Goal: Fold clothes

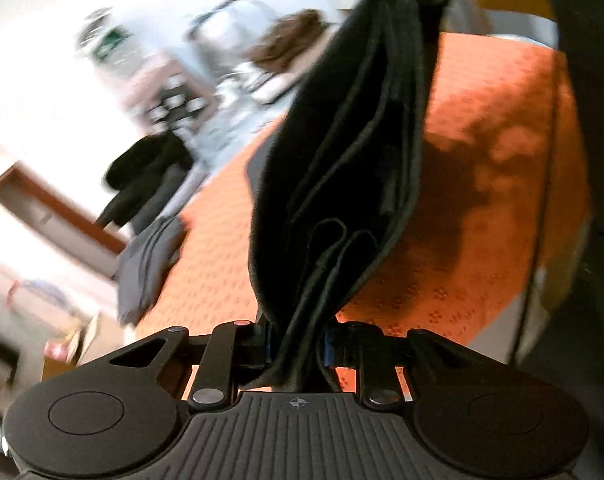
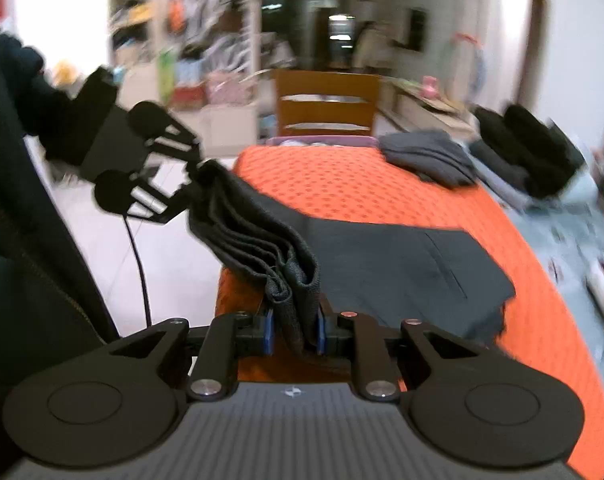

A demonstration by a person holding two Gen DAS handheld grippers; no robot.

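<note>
Beyond the trousers (image 2: 401, 264), grey folded pile (image 2: 427, 156)

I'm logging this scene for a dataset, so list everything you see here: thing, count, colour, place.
Garment being folded: one, dark grey, bunched layers held between both grippers, rest lying on the table.
Tablecloth: one, orange patterned, covering the table.
Folded clothes: one grey pile, far right of the table.
Black clothes: a heap, count unclear, beyond the table's right edge.
Chair: one, wooden, at the far end.
Shelves: blurred, back left.
Left gripper: black, shut on the garment.
Right gripper: black, shut on the garment.
</note>
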